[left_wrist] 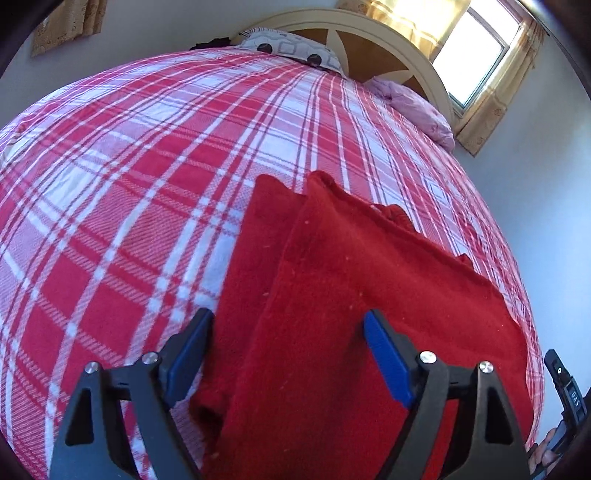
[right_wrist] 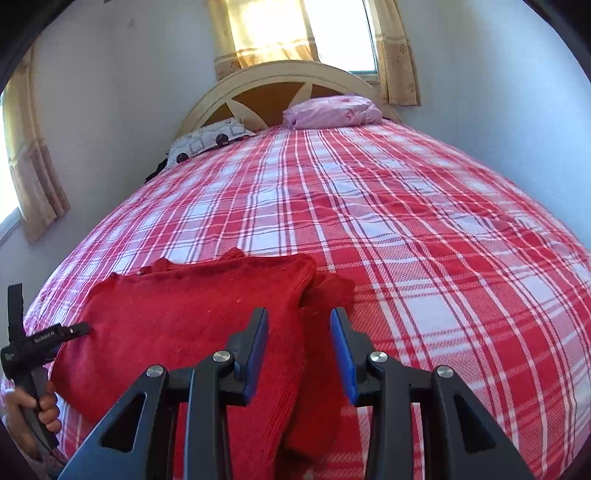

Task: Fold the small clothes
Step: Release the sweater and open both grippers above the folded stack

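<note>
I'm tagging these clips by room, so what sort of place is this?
Most likely a bedroom in a home. A bed with a red plaid bedspread fills both views, with a curved headboard, a pink pillow and a curtained window behind it.

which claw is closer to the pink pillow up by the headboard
Right. The pink pillow lies on the right side of the bed, the side where the right claw works over the red garment; the left claw is at its opposite edge.
</note>
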The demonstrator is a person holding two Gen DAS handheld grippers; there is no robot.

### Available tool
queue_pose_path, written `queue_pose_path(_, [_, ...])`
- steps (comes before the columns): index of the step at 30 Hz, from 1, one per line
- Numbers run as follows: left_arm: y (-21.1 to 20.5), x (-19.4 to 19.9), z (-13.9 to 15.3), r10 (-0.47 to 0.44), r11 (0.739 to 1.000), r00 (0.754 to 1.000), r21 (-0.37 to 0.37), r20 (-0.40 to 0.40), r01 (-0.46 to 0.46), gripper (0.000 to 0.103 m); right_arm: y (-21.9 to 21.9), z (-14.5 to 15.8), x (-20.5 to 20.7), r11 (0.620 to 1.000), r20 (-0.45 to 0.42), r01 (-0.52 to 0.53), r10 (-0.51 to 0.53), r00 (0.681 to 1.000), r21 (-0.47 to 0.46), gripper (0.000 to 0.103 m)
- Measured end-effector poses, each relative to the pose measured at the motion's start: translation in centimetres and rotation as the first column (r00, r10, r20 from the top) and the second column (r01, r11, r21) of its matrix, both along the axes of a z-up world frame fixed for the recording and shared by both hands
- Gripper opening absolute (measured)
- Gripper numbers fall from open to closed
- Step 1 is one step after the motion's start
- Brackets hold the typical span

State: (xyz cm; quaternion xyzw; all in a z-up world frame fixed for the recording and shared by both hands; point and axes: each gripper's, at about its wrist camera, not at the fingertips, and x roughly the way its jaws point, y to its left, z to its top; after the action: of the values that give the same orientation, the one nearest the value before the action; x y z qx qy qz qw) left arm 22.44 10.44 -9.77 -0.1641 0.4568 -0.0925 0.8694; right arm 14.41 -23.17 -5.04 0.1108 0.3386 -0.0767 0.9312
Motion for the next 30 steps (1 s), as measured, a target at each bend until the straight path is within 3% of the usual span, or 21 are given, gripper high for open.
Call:
queue_pose_path(6, [-0.6, -0.7, 0.0, -0.054, 0.998, 0.998, 0.03, 0.03, 0.053, 0.073, 1.8, -0.9, 2.8, 0.995, -0.043, -0.076, 0.073, 0.996, -0.068, 0.036])
queue_pose_path(9, [-0.5, -0.5, 0.0, -0.056, 0.998, 0.998, 0.031, 0.03, 0.055, 0.072, 2.8, -1.8, 3.9, 0.988, -0.098, -0.121, 0.112, 0.989, -0.1, 0.018])
queue_pose_path(13, [-0.8, -0.5, -0.1, -0.051, 0.998, 0.998, 0.05, 0.029, 0.049, 0.073, 1.9, -3.4, 4.9, 0.991, -0.161, -0.111, 0.096, 0.982, -0.082, 0.016])
queue_pose_path(17, [-1.0, -0.5, -0.1, -0.051, 0.997, 0.998, 0.056, 0.034, 0.05, 0.074, 1.2, -4.0, 5.2, 0.991, -0.187, -0.112, 0.098, 0.977, -0.067, 0.0])
queue_pose_path(19, [-1.1, -0.4, -0.1, -0.049, 0.997, 0.998, 0.056, 0.029, 0.048, 0.074, 1.1, -3.7, 5.3, 0.99, -0.195, -0.121, 0.106, 0.975, -0.066, 0.0])
queue_pose_path(25, [-0.8, -0.3, -0.1, -0.061, 0.997, 0.998, 0.041, 0.02, 0.06, 0.074, -2.7, 0.2, 0.8, 0.997, -0.086, 0.034, -0.041, 0.995, -0.075, 0.0])
queue_pose_path(28, [-0.8, -0.3, -0.1, -0.06, 0.997, 0.998, 0.04, 0.019, 0.059, 0.074, -5.6, 2.4, -3.5, 0.983, -0.046, 0.146, -0.152, 0.987, -0.114, 0.0])
queue_pose_path(30, [-0.8, -0.3, -0.1, -0.058, 0.997, 0.998, 0.043, 0.021, 0.057, 0.074, -7.7, 3.5, -7.1, 0.953, -0.032, 0.251, -0.26, 0.965, -0.168, 0.0])
